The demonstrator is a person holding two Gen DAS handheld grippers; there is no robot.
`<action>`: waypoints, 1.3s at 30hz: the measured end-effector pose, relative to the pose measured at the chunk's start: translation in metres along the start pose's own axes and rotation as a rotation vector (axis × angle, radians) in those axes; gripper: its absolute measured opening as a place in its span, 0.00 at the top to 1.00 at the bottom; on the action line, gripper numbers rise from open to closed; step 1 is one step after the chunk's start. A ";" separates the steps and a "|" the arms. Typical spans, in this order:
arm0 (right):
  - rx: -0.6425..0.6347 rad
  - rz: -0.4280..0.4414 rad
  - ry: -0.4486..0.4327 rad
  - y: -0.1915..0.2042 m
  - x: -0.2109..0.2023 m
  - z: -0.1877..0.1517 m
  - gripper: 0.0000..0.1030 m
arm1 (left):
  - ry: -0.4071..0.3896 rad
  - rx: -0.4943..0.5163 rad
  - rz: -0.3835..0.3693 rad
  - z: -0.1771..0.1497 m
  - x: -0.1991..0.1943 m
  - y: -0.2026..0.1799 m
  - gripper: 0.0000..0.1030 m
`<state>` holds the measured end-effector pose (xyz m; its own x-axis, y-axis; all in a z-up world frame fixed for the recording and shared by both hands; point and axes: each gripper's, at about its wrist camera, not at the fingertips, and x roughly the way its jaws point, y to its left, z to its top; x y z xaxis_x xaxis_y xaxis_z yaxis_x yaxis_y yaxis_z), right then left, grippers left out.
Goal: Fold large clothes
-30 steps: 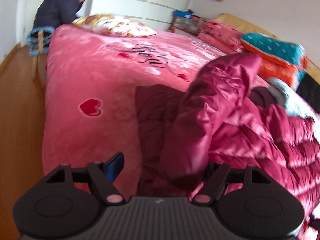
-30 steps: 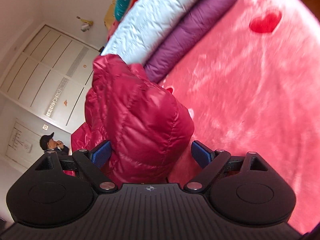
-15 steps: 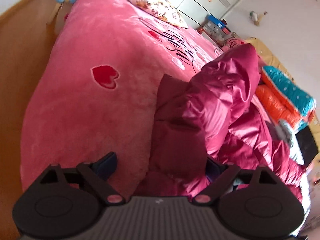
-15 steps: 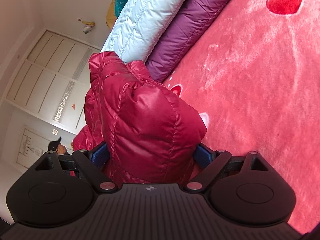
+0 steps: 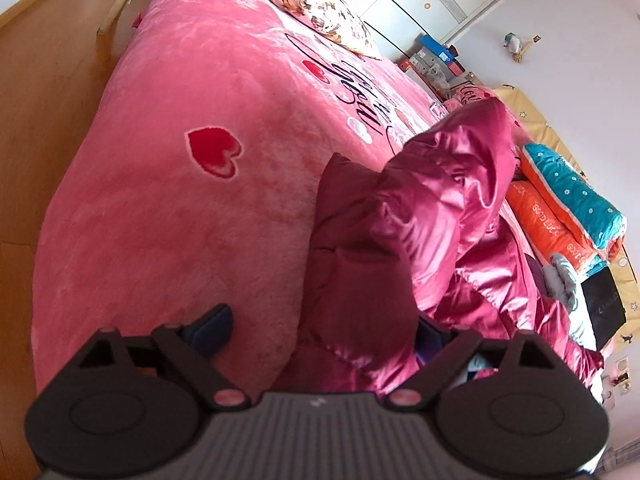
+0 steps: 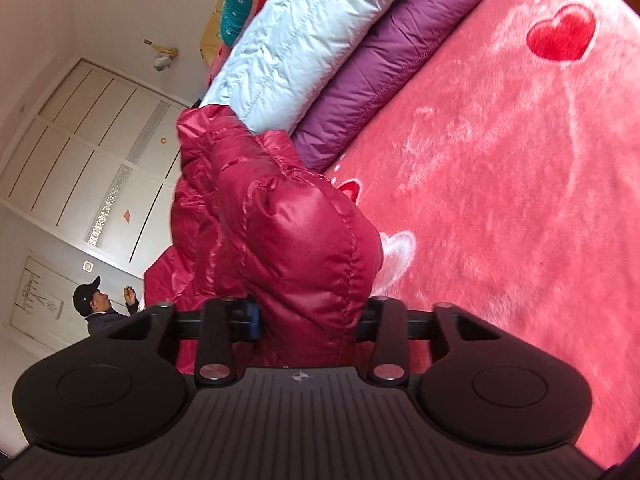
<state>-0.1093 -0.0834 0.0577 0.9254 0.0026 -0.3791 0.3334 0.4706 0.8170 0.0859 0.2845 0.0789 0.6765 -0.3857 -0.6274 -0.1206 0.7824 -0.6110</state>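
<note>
A shiny crimson puffer jacket (image 5: 432, 216) lies bunched on the pink heart-print bed cover (image 5: 192, 184). In the left wrist view my left gripper (image 5: 320, 328) is open, its fingers wide apart, with a dark fold of the jacket between them and untouched by the left finger (image 5: 212, 326). In the right wrist view my right gripper (image 6: 310, 316) is shut on a puffy part of the jacket (image 6: 296, 240) and holds it raised above the bed cover (image 6: 500, 200).
Folded pale blue (image 6: 296, 40) and purple (image 6: 384, 64) quilts lie beyond the jacket. Orange and teal bedding (image 5: 568, 208) is stacked at the right. A patterned pillow (image 5: 316, 4) lies at the far end. A person in a cap (image 6: 96, 308) stands by the wardrobe. Wooden floor (image 5: 36, 100) lies left.
My right gripper has closed from wide open onto the jacket's puffy part. My left gripper has tilted and come closer over the jacket's dark fold, staying open.
</note>
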 end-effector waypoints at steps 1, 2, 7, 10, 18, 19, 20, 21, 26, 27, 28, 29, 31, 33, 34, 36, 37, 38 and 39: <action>-0.003 -0.008 -0.003 0.001 -0.006 -0.002 0.66 | 0.004 0.002 0.000 0.000 -0.001 0.000 0.11; -0.001 -0.018 -0.006 0.001 -0.012 -0.004 0.68 | 0.009 0.008 -0.001 -0.001 -0.003 -0.001 0.11; 0.029 -0.063 -0.016 -0.006 -0.048 -0.022 0.72 | 0.043 0.047 -0.001 -0.007 -0.010 -0.003 0.11; 0.032 -0.088 -0.037 -0.007 -0.078 -0.029 0.72 | 0.086 0.081 -0.008 -0.014 -0.018 -0.005 0.11; 0.049 -0.185 -0.059 -0.020 -0.157 -0.050 0.71 | 0.220 0.184 -0.054 -0.047 -0.045 -0.008 0.11; 0.047 -0.189 -0.046 -0.022 -0.159 -0.051 0.67 | 0.225 0.193 -0.055 -0.050 -0.048 -0.008 0.11; 0.048 -0.191 -0.040 -0.024 -0.159 -0.051 0.54 | 0.227 0.204 -0.056 -0.052 -0.051 -0.009 0.12; 0.059 -0.205 -0.049 -0.026 -0.161 -0.050 0.45 | 0.228 0.212 -0.058 -0.053 -0.053 -0.011 0.13; 0.054 -0.242 -0.141 -0.029 -0.180 -0.042 0.09 | 0.184 0.283 -0.088 -0.052 -0.079 -0.023 0.13; 0.038 -0.264 -0.167 -0.028 -0.185 -0.039 0.08 | 0.165 0.306 -0.092 -0.052 -0.087 -0.026 0.13; 0.016 -0.285 -0.197 -0.028 -0.193 -0.039 0.07 | 0.144 0.329 -0.103 -0.051 -0.095 -0.030 0.13; -0.011 -0.304 -0.232 -0.024 -0.197 -0.038 0.07 | 0.125 0.354 -0.122 -0.051 -0.103 -0.034 0.13; -0.109 -0.333 -0.298 -0.010 -0.202 -0.037 0.07 | 0.100 0.411 -0.157 -0.049 -0.111 -0.047 0.13; -0.231 -0.339 -0.332 0.008 -0.201 -0.037 0.06 | 0.096 0.463 -0.199 -0.050 -0.110 -0.058 0.13; -0.294 -0.324 -0.327 0.017 -0.196 -0.038 0.05 | 0.103 0.491 -0.228 -0.053 -0.108 -0.064 0.13; -0.419 -0.298 -0.273 0.035 -0.176 -0.045 0.04 | 0.119 0.551 -0.256 -0.061 -0.100 -0.078 0.13; -0.479 -0.297 -0.242 0.043 -0.165 -0.050 0.04 | 0.126 0.586 -0.266 -0.065 -0.094 -0.085 0.13; -0.539 -0.296 -0.213 0.050 -0.152 -0.056 0.03 | 0.136 0.620 -0.282 -0.069 -0.088 -0.091 0.14; -0.597 -0.294 -0.185 0.055 -0.139 -0.061 0.03 | 0.148 0.646 -0.296 -0.072 -0.081 -0.095 0.16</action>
<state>-0.2308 -0.0041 0.1295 0.8448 -0.3255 -0.4246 0.4681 0.8339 0.2922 -0.0094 0.2062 0.1533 0.5035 -0.6527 -0.5661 0.5368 0.7498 -0.3870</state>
